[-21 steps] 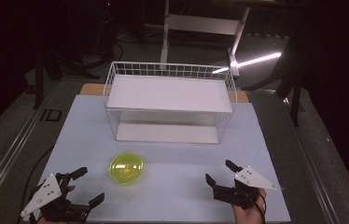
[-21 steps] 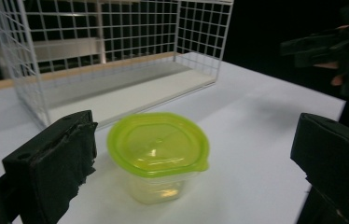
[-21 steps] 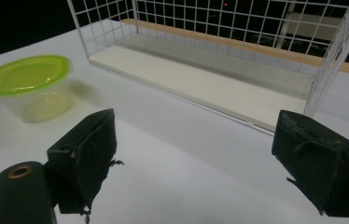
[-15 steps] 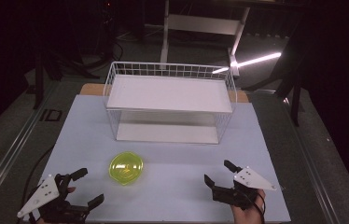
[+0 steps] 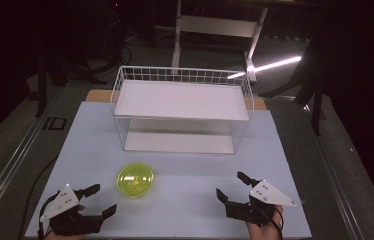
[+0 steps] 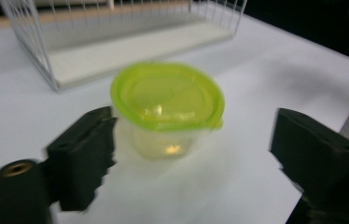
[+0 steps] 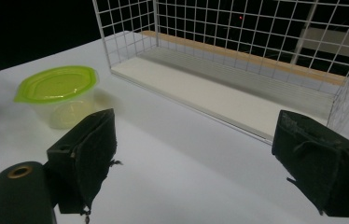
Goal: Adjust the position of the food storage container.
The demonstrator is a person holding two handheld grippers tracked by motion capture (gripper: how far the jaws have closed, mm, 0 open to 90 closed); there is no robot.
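A small clear container with a lime-green lid [image 5: 135, 180] stands on the white table, in front of the wire rack. My left gripper [image 5: 101, 199] is at the near left, open, and points at the container from a short way off. In the left gripper view the container [image 6: 167, 98] sits just ahead of the left gripper [image 6: 196, 144], slightly blurred, and nothing lies between the wide-set black jaws. My right gripper [image 5: 230, 184] is at the near right, open and empty. In the right gripper view the container [image 7: 57, 88] stands far left of the right gripper [image 7: 191, 149].
A white wire rack [image 5: 185, 75] with two white shelves stands at the middle back of the table [image 5: 285, 150]. The rack's lower shelf [image 7: 210, 93] lies ahead of the right gripper. Dark floor and a metal frame surround the table.
The left gripper has shifted a little to the right, towards the container. The right gripper and the container have kept their places.
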